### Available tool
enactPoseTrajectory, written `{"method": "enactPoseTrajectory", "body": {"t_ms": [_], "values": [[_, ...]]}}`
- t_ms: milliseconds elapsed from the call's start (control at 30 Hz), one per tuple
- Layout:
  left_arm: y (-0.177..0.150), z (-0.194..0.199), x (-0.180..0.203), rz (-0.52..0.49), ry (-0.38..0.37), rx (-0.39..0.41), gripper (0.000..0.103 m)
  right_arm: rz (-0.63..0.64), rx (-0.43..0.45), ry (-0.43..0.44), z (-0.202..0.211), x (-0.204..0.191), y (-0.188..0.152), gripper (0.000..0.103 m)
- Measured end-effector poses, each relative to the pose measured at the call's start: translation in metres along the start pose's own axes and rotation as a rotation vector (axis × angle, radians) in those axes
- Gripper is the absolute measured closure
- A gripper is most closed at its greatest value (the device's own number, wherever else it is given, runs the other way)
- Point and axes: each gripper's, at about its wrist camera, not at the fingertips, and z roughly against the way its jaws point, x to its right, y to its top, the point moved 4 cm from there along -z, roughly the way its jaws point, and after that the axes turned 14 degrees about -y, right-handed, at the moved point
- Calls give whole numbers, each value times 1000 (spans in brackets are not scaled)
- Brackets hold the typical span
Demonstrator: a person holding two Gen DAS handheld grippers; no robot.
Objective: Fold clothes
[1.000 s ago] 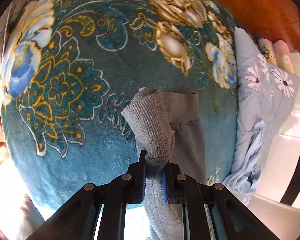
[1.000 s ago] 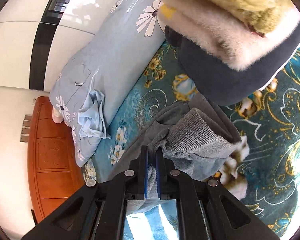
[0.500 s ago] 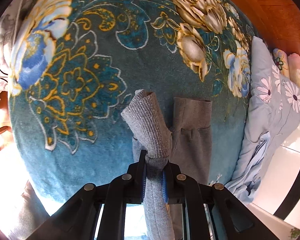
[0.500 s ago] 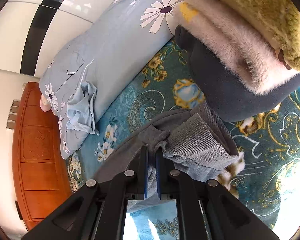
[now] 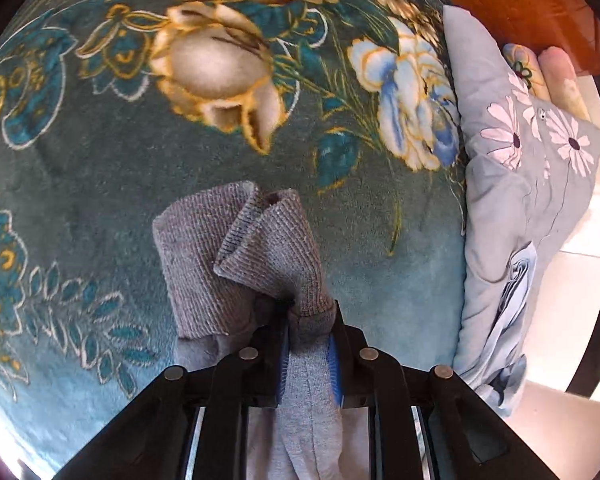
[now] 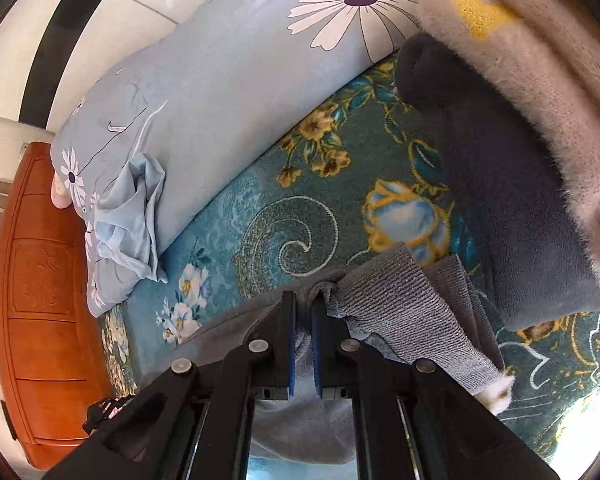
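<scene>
Grey sweatpants [image 5: 236, 256] with ribbed cuffs lie on a teal floral blanket [image 5: 100, 160]. My left gripper [image 5: 310, 320] is shut on one ribbed cuff, which curls over the other cuff just ahead of the fingers. My right gripper [image 6: 303, 304] is shut on a bunched fold of the same grey sweatpants [image 6: 400, 308], close to the teal blanket [image 6: 284, 216]. The rest of the garment hangs under both grippers, mostly hidden.
A pale blue daisy-print pillow [image 5: 512, 208] lies along the right edge, also in the right wrist view [image 6: 228, 92]. A wooden headboard [image 6: 40, 320] stands behind. A stack of folded clothes, dark grey [image 6: 512, 200] under pinkish fleece [image 6: 540, 68], sits at right.
Both grippers have moved forward and lower over the blanket with the sweatpants. The held cuff now lies on the other cuff. The folded stack is closer in the right view.
</scene>
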Motion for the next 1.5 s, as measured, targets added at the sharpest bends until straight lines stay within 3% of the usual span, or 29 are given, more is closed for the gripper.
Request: {"method": "enactPoseTrajectory", "body": {"t_ms": [33, 100, 167, 267, 400, 467, 533, 633, 700, 733, 933, 1000, 1100, 1167, 1233, 1267, 1367, 1500], "values": [[1, -3, -3, 24, -57, -9, 76, 2, 3, -5, -2, 0, 2, 97], [3, -2, -6, 72, -197, -27, 56, 5, 10, -15, -6, -1, 5, 96], [1, 6, -2, 60, -276, -52, 45, 12, 6, -16, -11, -1, 7, 96], [-6, 30, 9, -68, -319, -76, 44, 19, 2, -35, -19, 1, 7, 96], [-6, 61, 4, -261, -171, 14, 39, 33, 21, -46, -23, 0, 9, 96], [-4, 66, -8, -312, -81, 48, 39, 44, 37, -48, -23, -3, 11, 96], [-3, 61, -23, -316, -58, 30, 39, 58, 52, -55, -22, -5, 11, 95], [-1, 44, -35, -318, -49, 28, 39, 79, 74, -41, -16, -7, 8, 87], [2, 35, -40, -301, -58, 40, 39, 98, 103, -6, -2, -9, 4, 63], [3, 30, -43, -283, -62, 43, 39, 107, 117, 12, 5, -11, 2, 59], [2, 25, -45, -266, -121, 134, 42, 158, 125, 107, 40, -4, -34, 59], [1, 27, -42, -272, -117, 155, 67, 167, 107, 118, 45, 6, -53, 59], [-4, 35, -32, -297, -88, 172, 78, 156, 51, 96, 37, 29, -82, 59], [-7, 48, -22, -305, -78, 177, 81, 135, 11, 79, 28, 46, -98, 59], [-5, 72, -13, -305, -120, 202, 81, 107, -13, 60, 20, 64, -112, 59], [-2, 77, -11, -316, -99, 204, 81, 86, -12, 58, 18, 73, -117, 59], [3, 83, -11, -324, -43, 194, 81, 9, 1, 89, 4, 96, -122, 39], [1, 79, -22, -276, -59, 180, 82, -138, 35, 163, -19, 115, -115, 36]]}}
